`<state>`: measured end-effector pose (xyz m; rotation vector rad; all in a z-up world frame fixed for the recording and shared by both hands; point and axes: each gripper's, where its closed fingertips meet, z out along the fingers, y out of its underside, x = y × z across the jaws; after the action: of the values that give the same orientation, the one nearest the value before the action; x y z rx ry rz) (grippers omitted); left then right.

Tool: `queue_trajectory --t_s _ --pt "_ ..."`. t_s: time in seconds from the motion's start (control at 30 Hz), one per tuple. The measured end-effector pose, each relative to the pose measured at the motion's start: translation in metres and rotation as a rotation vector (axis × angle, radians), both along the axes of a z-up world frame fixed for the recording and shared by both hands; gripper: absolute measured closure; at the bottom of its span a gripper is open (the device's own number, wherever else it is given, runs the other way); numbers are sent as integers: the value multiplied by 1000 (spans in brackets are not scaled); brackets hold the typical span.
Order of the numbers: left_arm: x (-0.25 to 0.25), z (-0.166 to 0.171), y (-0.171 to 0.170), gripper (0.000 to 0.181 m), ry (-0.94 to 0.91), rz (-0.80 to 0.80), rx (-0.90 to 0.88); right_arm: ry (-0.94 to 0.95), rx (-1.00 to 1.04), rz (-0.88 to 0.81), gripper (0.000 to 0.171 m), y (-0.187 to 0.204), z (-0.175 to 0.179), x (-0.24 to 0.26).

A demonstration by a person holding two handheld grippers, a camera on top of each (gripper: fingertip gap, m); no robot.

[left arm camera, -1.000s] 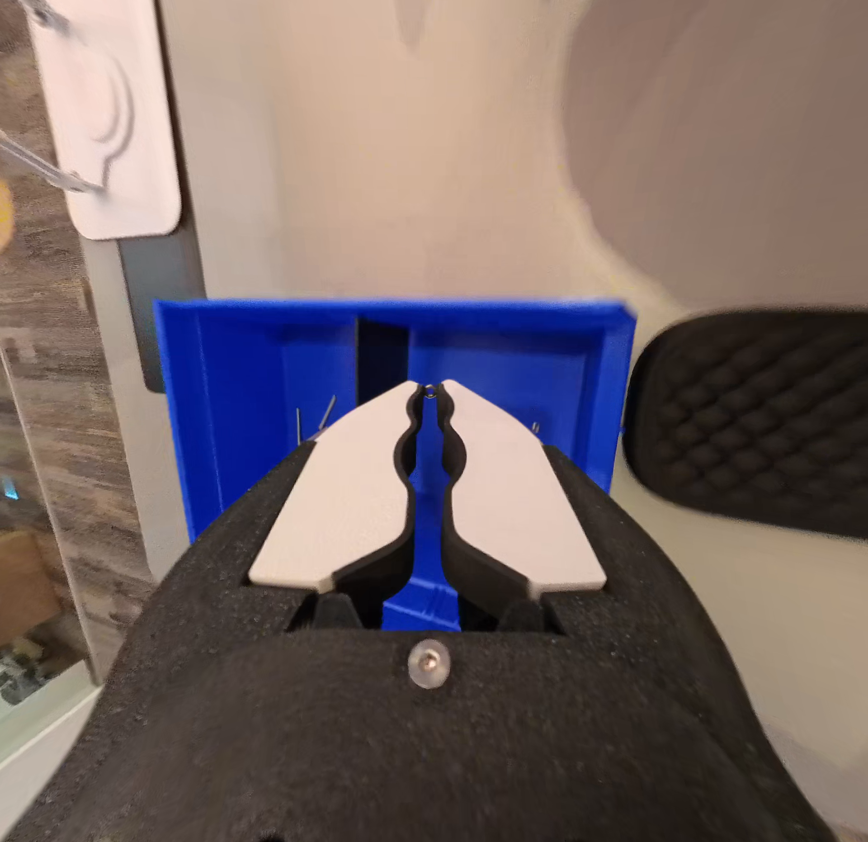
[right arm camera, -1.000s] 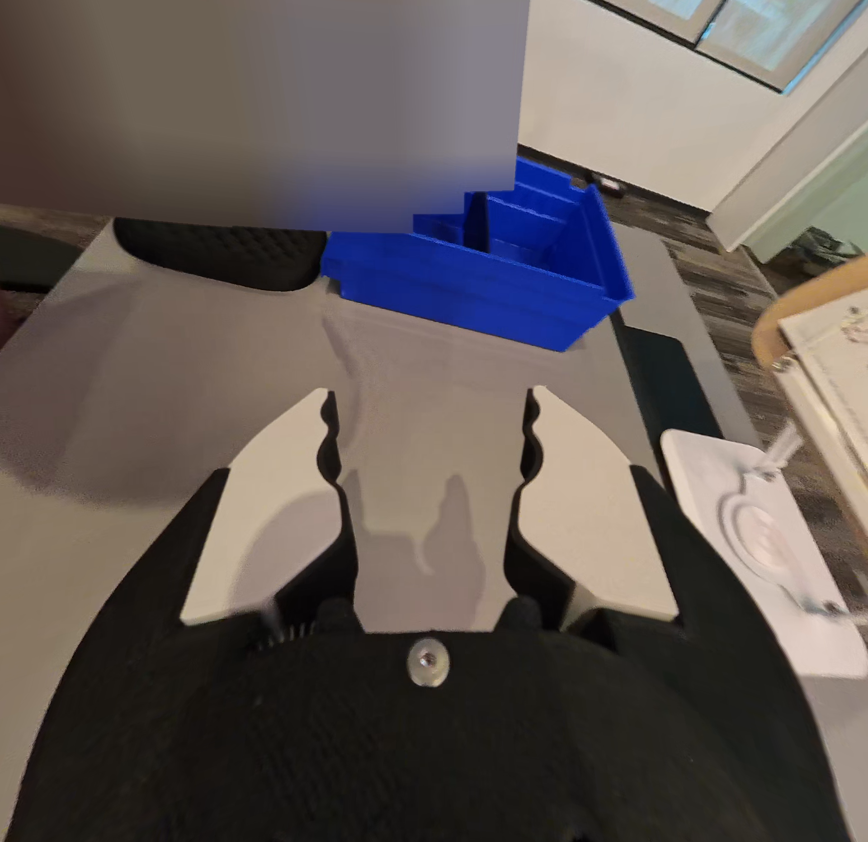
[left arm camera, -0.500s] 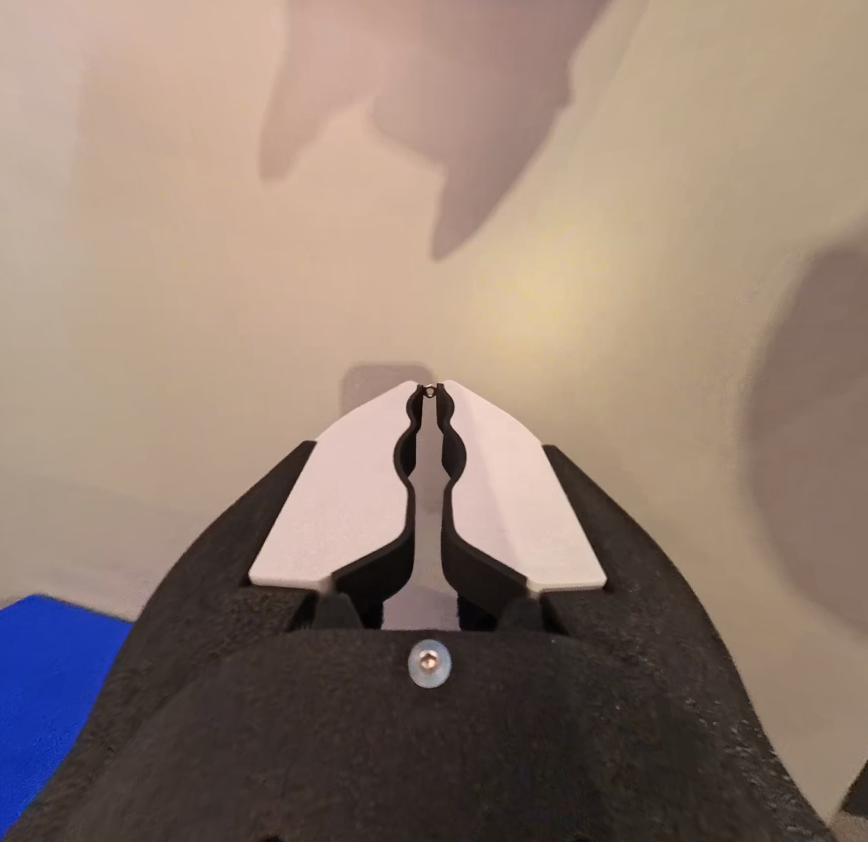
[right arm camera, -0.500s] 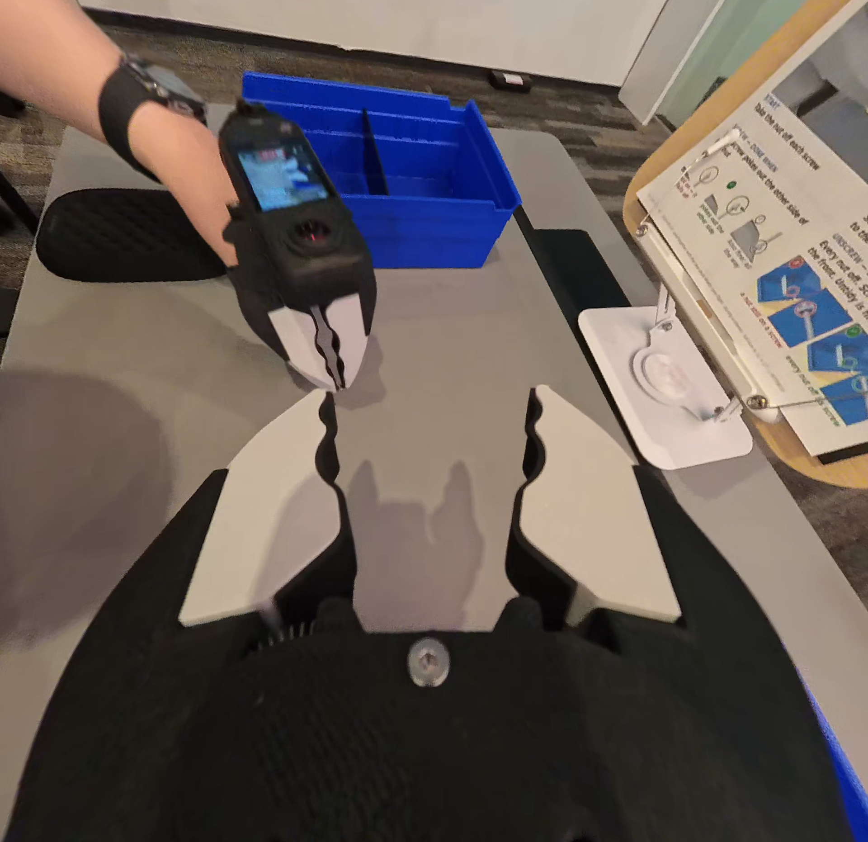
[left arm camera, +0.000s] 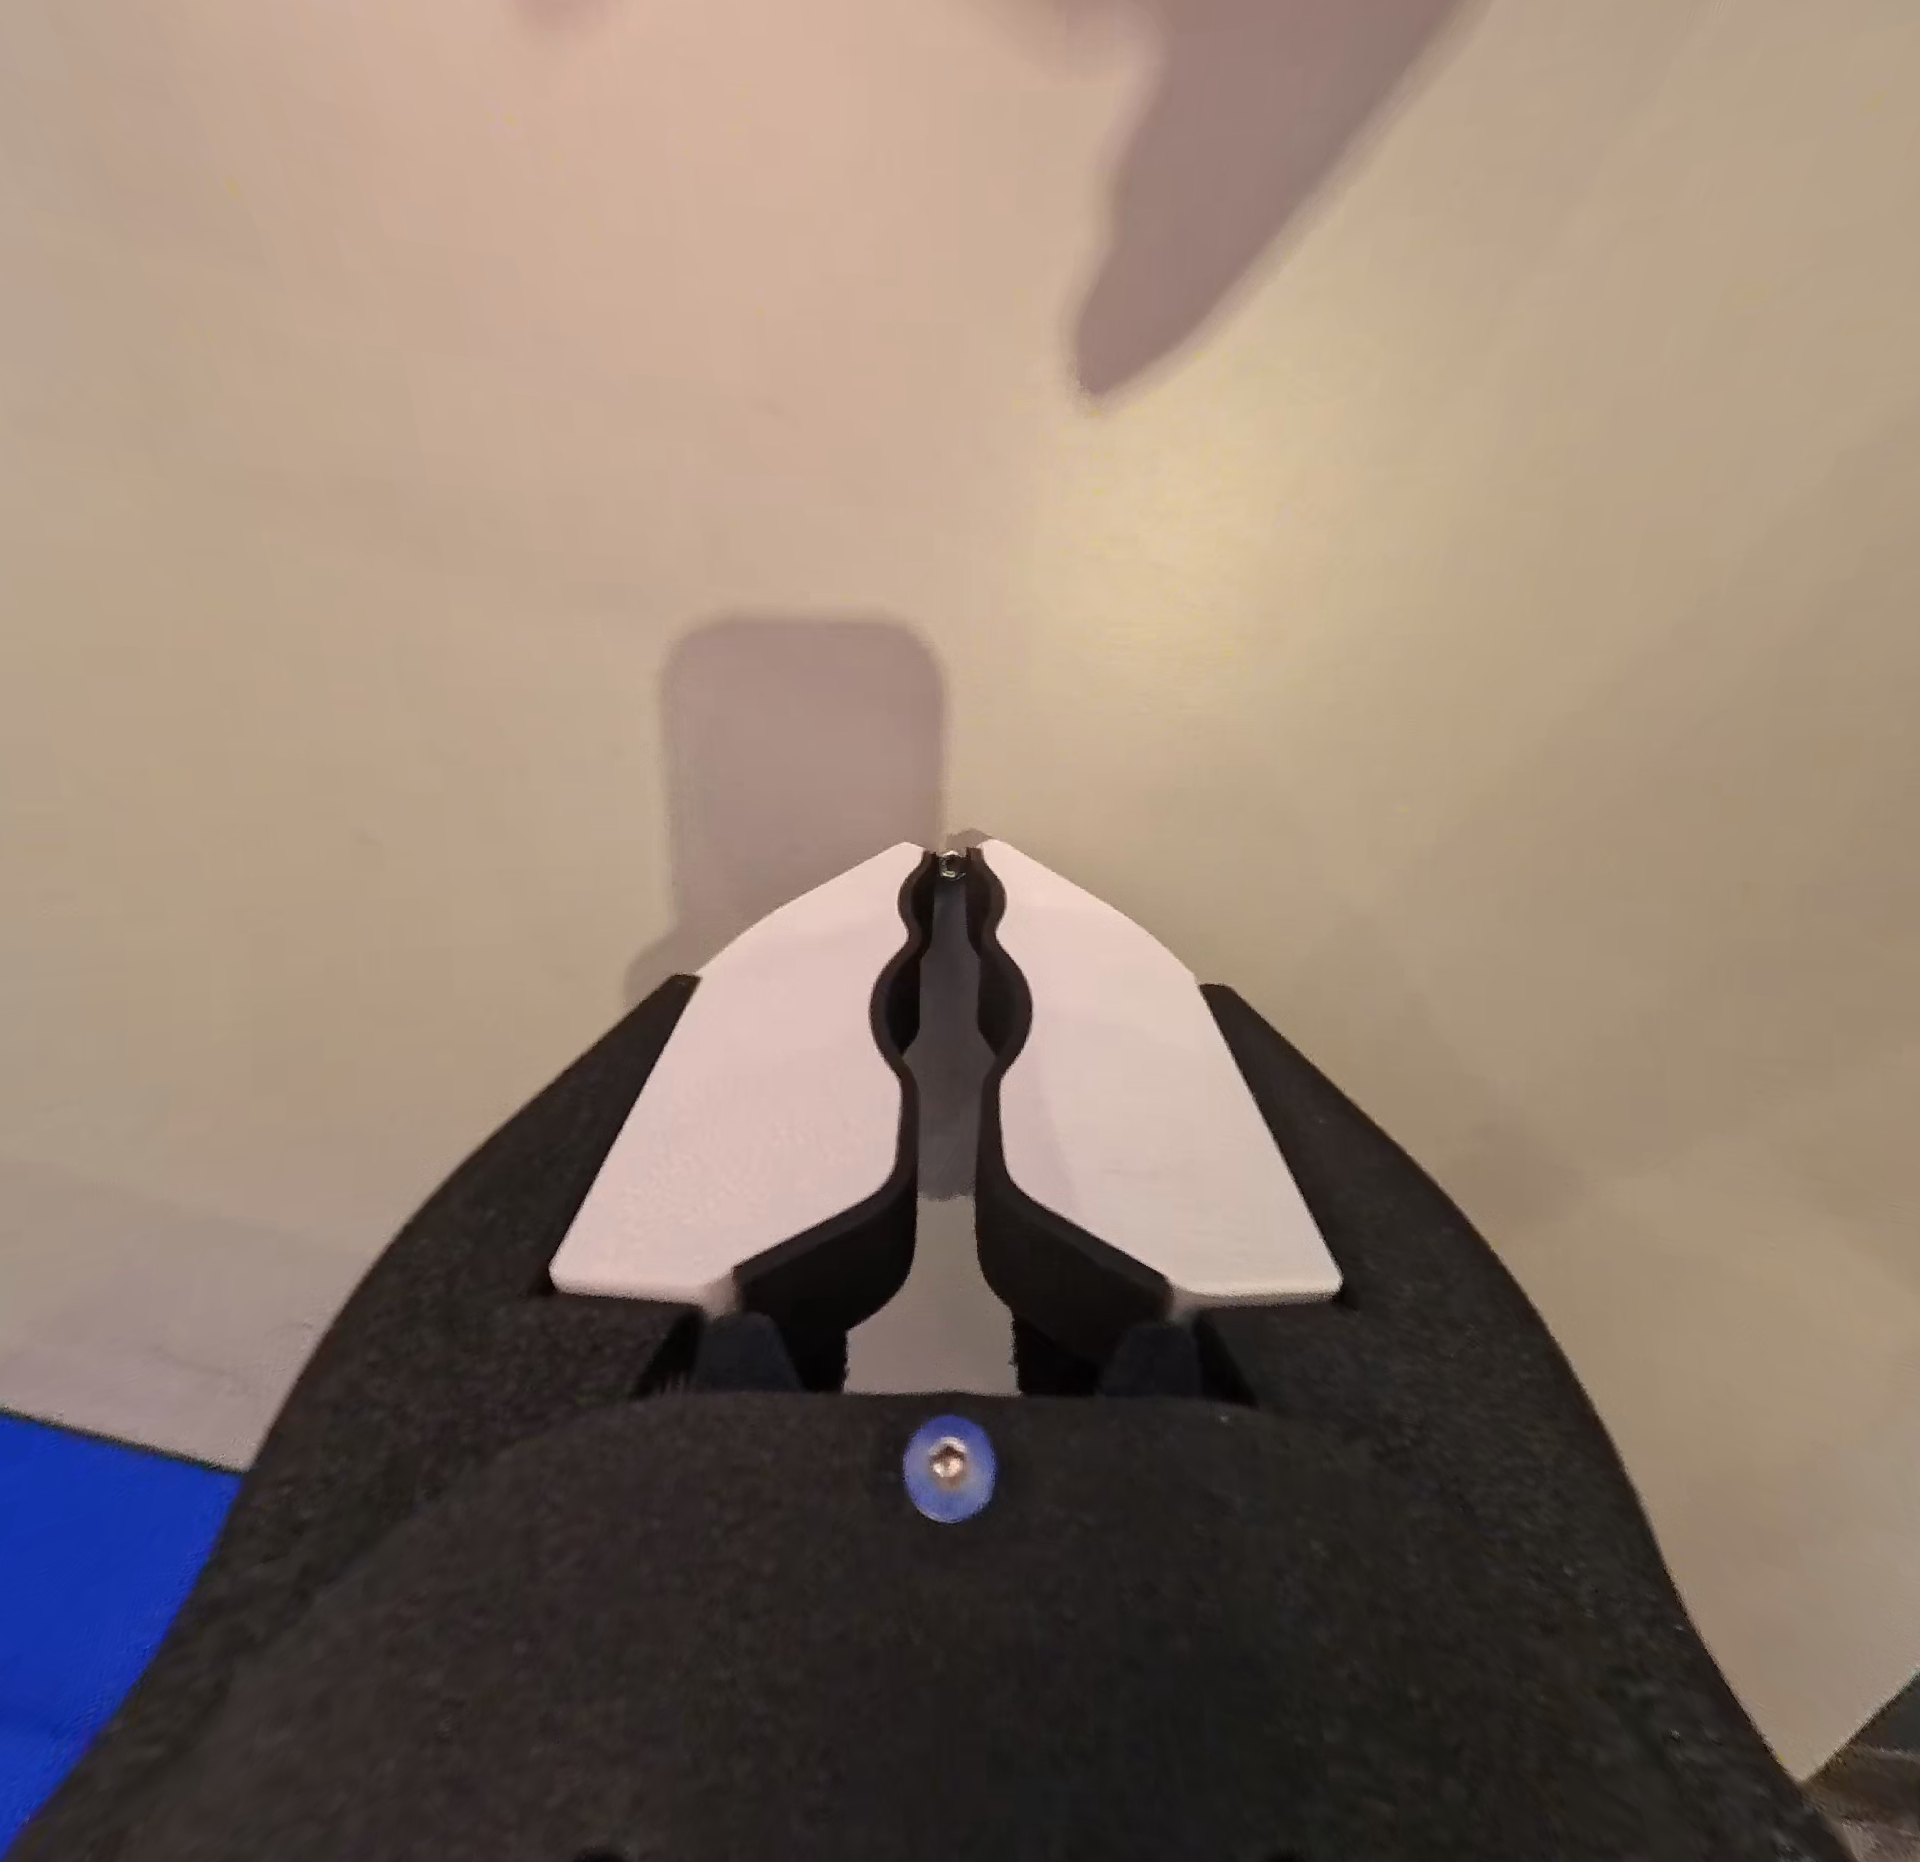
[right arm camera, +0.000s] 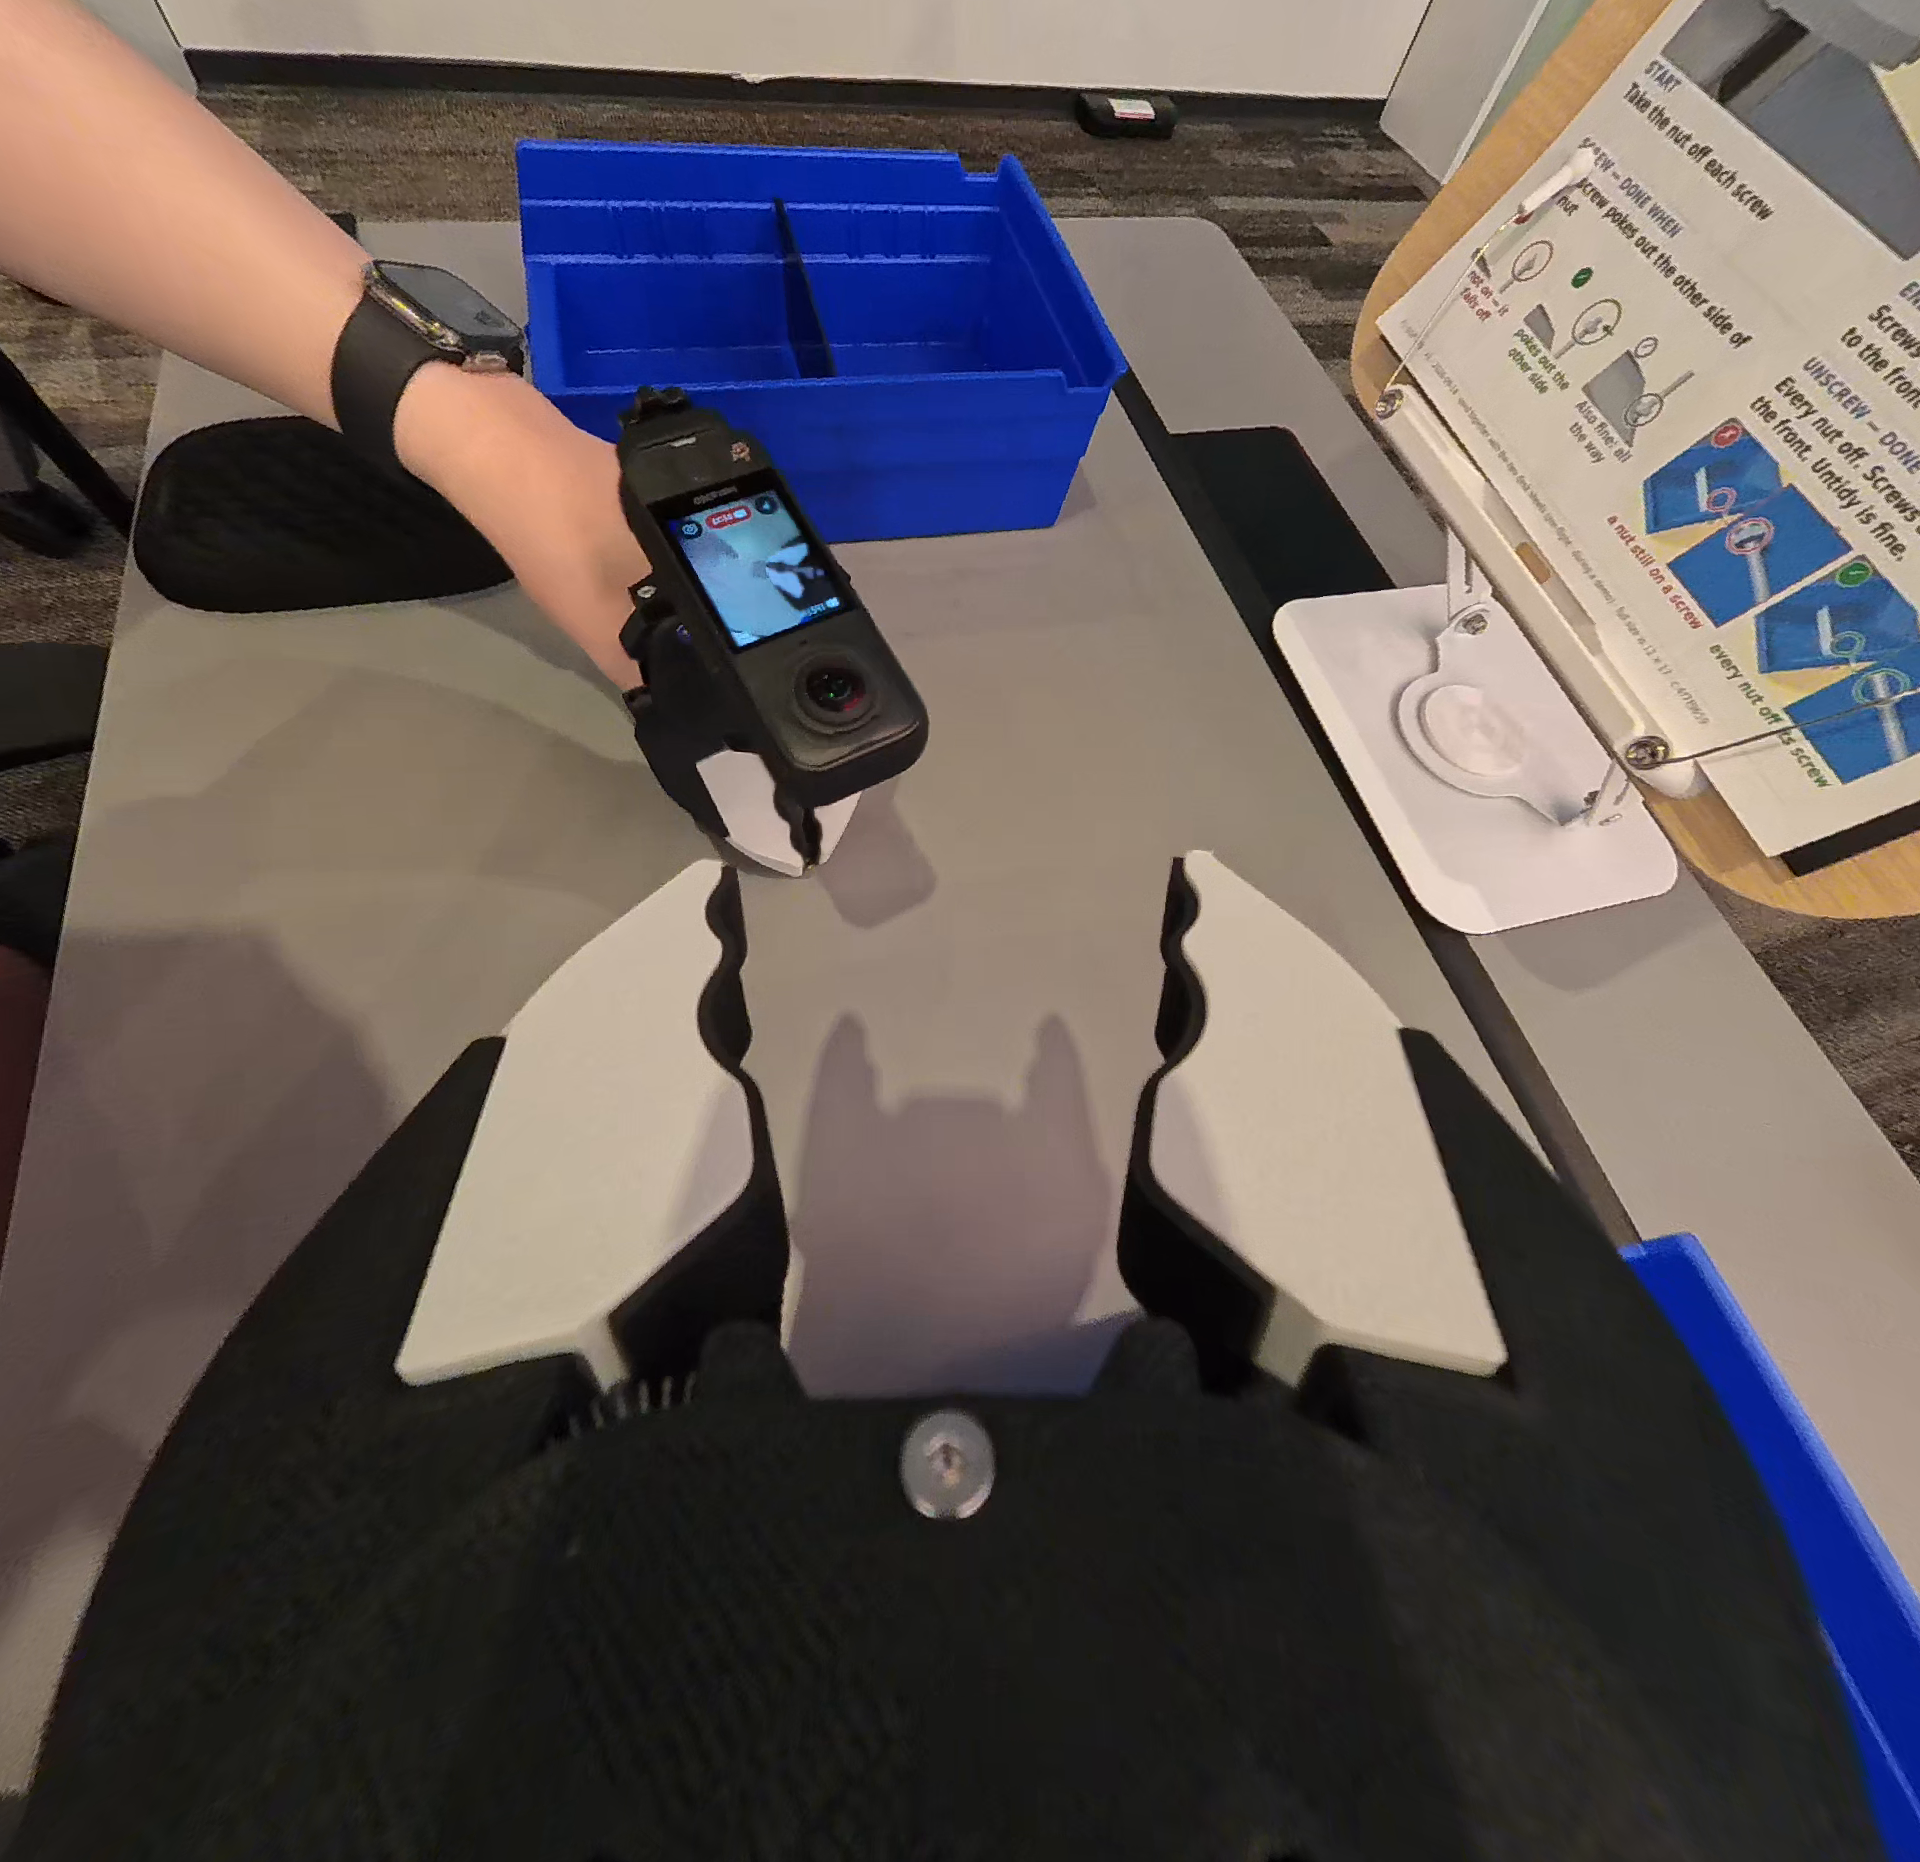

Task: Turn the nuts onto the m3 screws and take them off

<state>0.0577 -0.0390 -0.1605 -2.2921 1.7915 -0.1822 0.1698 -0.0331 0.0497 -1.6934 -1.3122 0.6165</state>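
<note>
My left gripper [left arm camera: 951,862] is shut on a tiny metal nut [left arm camera: 950,866], pinched at the very fingertips. It points down at the bare grey table [left arm camera: 1351,669], just above the surface. In the right wrist view the same left gripper [right arm camera: 805,862] hangs tips-down over the table's middle, held by a person's hand. My right gripper [right arm camera: 956,867] is open and empty, with its left fingertip [right arm camera: 717,877] close to the left gripper's tips. A blue divided bin [right arm camera: 935,441] stands at the far end of the table. I see no screws.
A second blue bin shows as an edge at the lower right [right arm camera: 1766,1397] and at the left wrist view's lower left [left arm camera: 83,1563]. A black padded rest [right arm camera: 312,513] lies far left. A white stand [right arm camera: 1475,752] with an instruction sheet [right arm camera: 1714,462] sits right. Spacing between my two grippers at the tips: around 25 cm.
My left gripper has come away from over the blue bin to the middle of the table and sunk closer to the surface, still shut on the nut. The right gripper stays open.
</note>
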Motion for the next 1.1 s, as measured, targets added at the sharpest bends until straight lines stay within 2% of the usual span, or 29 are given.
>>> queue_trajectory --t_s 0.13,0.2,0.27,0.33,0.47,0.6,0.7,0.8,0.93,1.0,1.1 --pt "-1 0 3 172 -23 22 15 3 5 -6 93 1 2 5" --pt "0 1 4 158 -42 43 18 8 9 -13 93 1 4 9" --pt "0 6 4 151 -73 65 11 13 16 -24 92 1 7 12" --pt "-2 20 5 148 -119 91 21 24 27 -33 92 1 10 16" --pt "-16 70 9 149 -256 170 46 48 47 -54 92 0 19 24" --pt "-64 116 19 142 -269 276 123 57 63 -78 92 3 22 28" --pt "-124 147 48 143 -193 345 283 62 66 -88 92 6 22 27" --pt "-178 169 78 145 -170 432 340 49 56 -84 93 8 17 22" --pt "-235 160 118 150 -98 495 329 -12 48 -96 93 14 4 17" --pt "-255 136 130 150 -52 547 246 -37 35 -104 92 17 -3 15" --pt "-277 92 145 147 -30 724 103 -68 21 -114 92 21 -12 11"
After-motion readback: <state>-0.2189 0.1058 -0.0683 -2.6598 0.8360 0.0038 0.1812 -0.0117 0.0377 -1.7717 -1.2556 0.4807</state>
